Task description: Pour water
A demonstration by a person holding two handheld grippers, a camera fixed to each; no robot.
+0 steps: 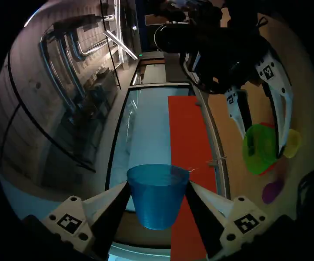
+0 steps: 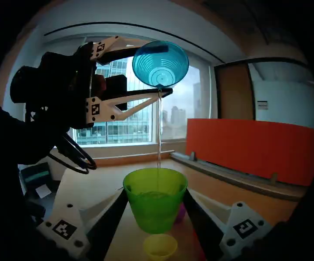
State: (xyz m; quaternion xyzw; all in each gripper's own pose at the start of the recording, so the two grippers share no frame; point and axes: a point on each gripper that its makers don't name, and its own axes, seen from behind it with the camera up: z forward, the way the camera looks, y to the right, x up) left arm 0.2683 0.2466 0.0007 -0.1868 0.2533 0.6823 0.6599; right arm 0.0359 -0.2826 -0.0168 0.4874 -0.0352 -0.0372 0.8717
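Note:
My left gripper (image 1: 158, 198) is shut on a blue cup (image 1: 158, 200), tipped on its side. The right gripper view has that blue cup (image 2: 160, 63) high up, mouth toward the camera, with a thin stream of water (image 2: 158, 130) falling from its rim. The stream drops into a green cup (image 2: 155, 204) that my right gripper (image 2: 155, 204) is shut on and holds upright. The left gripper view shows the green cup (image 1: 259, 148) between the right gripper's white fingers (image 1: 282, 93), over the wooden table.
On the wooden table (image 2: 91, 182) under the green cup stand a small yellow cup (image 2: 159, 246) and a purple one (image 2: 181, 213). An orange partition (image 2: 252, 148) runs along the table's far right. A big window (image 2: 113, 126) lies behind. A dark-sleeved arm (image 2: 9, 143) holds the left gripper.

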